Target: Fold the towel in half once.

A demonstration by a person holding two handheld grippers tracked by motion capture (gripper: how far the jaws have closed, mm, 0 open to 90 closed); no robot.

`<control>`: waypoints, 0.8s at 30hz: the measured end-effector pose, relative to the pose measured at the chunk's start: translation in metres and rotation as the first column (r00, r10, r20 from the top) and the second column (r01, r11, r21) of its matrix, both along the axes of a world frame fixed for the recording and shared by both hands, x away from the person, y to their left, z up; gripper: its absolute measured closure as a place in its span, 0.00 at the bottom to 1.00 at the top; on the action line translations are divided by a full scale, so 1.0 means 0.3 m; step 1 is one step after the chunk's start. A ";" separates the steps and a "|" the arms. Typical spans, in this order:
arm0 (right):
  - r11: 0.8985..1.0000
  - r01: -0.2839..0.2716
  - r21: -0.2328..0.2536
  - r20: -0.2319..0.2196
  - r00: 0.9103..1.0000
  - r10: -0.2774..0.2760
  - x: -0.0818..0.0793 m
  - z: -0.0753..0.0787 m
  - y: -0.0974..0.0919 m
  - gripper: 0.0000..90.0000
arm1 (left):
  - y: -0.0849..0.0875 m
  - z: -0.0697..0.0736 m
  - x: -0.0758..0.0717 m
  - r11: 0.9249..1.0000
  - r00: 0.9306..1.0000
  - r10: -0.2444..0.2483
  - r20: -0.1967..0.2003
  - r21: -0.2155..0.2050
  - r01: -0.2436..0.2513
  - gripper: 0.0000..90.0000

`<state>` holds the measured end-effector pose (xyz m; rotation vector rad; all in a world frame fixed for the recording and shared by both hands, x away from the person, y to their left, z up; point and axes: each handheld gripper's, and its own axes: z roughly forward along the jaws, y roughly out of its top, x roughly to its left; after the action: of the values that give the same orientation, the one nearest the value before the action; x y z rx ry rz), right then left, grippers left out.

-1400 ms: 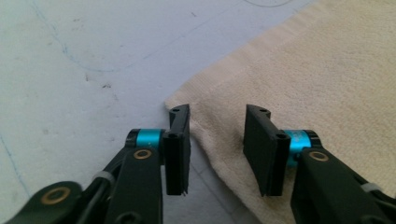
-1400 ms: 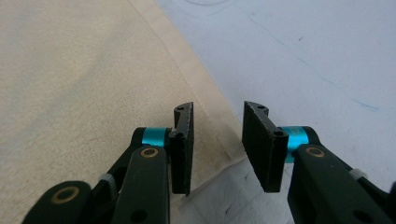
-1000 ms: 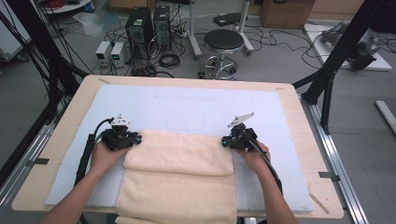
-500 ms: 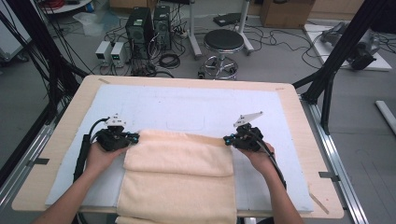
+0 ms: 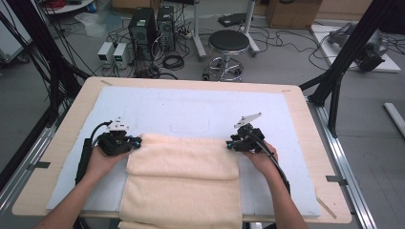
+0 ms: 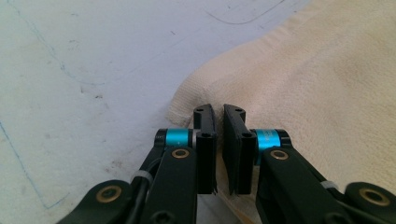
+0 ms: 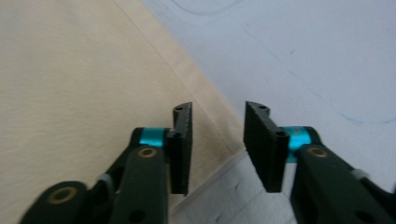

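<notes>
**Flanking a folded towel, one claw per far corner**

Lying on the near half of the surface (image 5: 305,119), centre, the cream towel (image 5: 184,179) is folded w/ a top layer doubled over toward the person; its near end reaches the surface's near edge. Fabric looks terry-like, pale cream, fold line straight across, far edge slightly rounded at the left corner. It sits on a pale blue-white mat (image 5: 191,107) covering most of the wooden top; faint pen lines on the mat.

Left claw (image 5: 135,142) sits at the towel's far-left corner. In the left gripper view the left claw (image 6: 218,140) has its jaws nearly together, only a slim gap, w/ the towel's edge under and beside them; can't tell if any fabric is pinched. Right claw (image 5: 232,144) is at the far-right corner. In the right gripper view the right claw (image 7: 218,140) is parted, clear gap, nothing between the jaws, hovering over the towel's (image 7: 84,79) edge where it meets the mat.

Nothing on the surface blocks either claw. Beyond it on the floor: a round stool (image 5: 229,43), computer towers (image 5: 152,24), tangled cables, black frame posts at both sides.

Vs. half a sec. ago: left claw a bit farther left then, now closer in against the corner; right claw approx. the same spot. Towel unchanged.
</notes>
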<state>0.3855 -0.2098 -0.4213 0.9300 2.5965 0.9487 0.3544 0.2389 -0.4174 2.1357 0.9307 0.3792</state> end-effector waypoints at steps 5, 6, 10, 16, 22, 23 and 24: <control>0.999 0.041 -0.010 -0.018 0.999 -0.041 0.023 -0.030 -0.005 0.69 | 0.007 -0.008 0.011 1.000 1.000 0.012 -0.012 -0.012 -0.012 0.93; 0.999 0.045 0.013 -0.040 0.998 -0.045 0.026 -0.032 -0.011 0.71 | 0.007 -0.009 0.012 1.000 1.000 0.009 -0.010 -0.010 -0.009 0.93; 1.000 0.010 0.008 -0.058 0.998 -0.010 0.020 -0.027 0.005 0.92 | 0.004 -0.016 0.017 1.000 1.000 0.013 -0.013 -0.002 -0.013 0.93; 1.000 -0.008 0.016 -0.028 1.000 0.009 0.004 0.004 0.005 0.93 | 0.017 0.013 -0.001 0.999 1.000 0.004 0.007 -0.037 -0.004 0.93; 0.990 -0.090 0.112 0.040 0.995 0.086 -0.119 0.138 -0.018 0.93 | 0.029 0.081 -0.105 0.996 0.997 -0.051 0.053 -0.069 0.054 0.93; 0.987 -0.107 0.120 0.044 0.994 0.103 -0.150 0.156 -0.021 0.93 | 0.031 0.091 -0.132 0.995 0.996 -0.065 0.060 -0.067 0.069 0.93; 0.986 -0.122 0.117 0.052 0.992 0.117 -0.184 0.172 -0.023 0.93 | 0.031 0.102 -0.161 0.994 0.995 -0.079 0.061 -0.068 0.083 0.93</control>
<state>0.3303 -0.2167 -0.3698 0.7775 2.6067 1.1540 0.3061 0.2481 -0.3869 2.0799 0.8102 0.3607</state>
